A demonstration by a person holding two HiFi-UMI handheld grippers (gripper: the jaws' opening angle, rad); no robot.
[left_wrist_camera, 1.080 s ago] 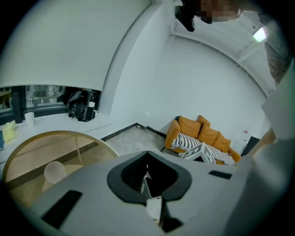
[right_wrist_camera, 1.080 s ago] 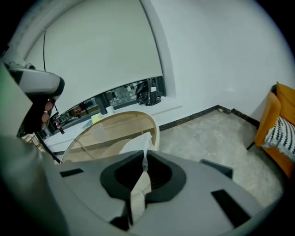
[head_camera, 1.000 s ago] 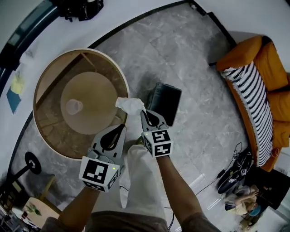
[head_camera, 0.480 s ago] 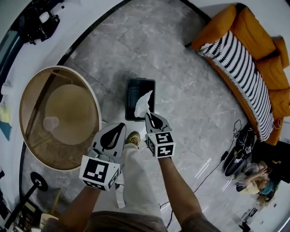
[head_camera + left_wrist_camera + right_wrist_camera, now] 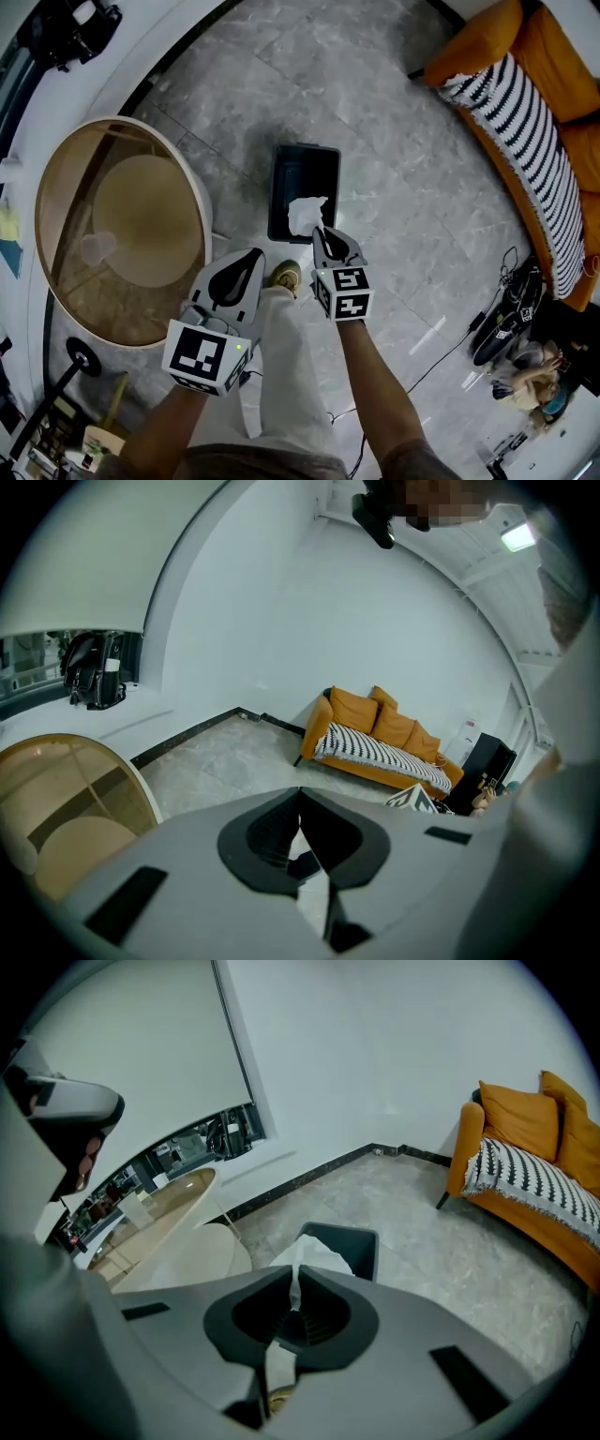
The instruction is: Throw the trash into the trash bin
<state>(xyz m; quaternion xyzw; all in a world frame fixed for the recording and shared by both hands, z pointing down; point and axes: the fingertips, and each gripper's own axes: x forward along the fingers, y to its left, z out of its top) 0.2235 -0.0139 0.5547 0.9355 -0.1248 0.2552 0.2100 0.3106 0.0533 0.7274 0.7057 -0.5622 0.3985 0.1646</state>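
Head view, looking steeply down onto a grey marble-tiled floor (image 5: 394, 112). At centre, the right gripper (image 5: 319, 231) has its fingers clamped on a crumpled white paper tissue (image 5: 305, 214). The tissue stands up from the fingertips and overlaps the lower end of a black rectangular plastic trash bin (image 5: 277, 192) that rests open-topped on the floor. The tissue is held by the gripper, not lying in the bin.

The right gripper view confirms the grip: the white tissue (image 5: 314, 1256) is pinched between the closed fingers of the right gripper (image 5: 295, 1277), and a strip of it hangs below them. The bin (image 5: 364, 1237) lies directly beyond the tissue.

The left gripper (image 5: 255, 253) sits lower left of centre, beside the right one and apart from the bin. In the left gripper view, the fingers of the left gripper (image 5: 300, 792) meet at their tips with nothing between them.

A round glass-topped counter with a wooden frame (image 5: 199, 187) fills the left of the head view, just left of the bin. An orange fabric sofa (image 5: 553, 37) with a black-and-white striped throw (image 5: 516, 122) occupies the upper right. The person's white trouser leg (image 5: 286, 375) and one shoe (image 5: 286, 275) lie between the two grippers.
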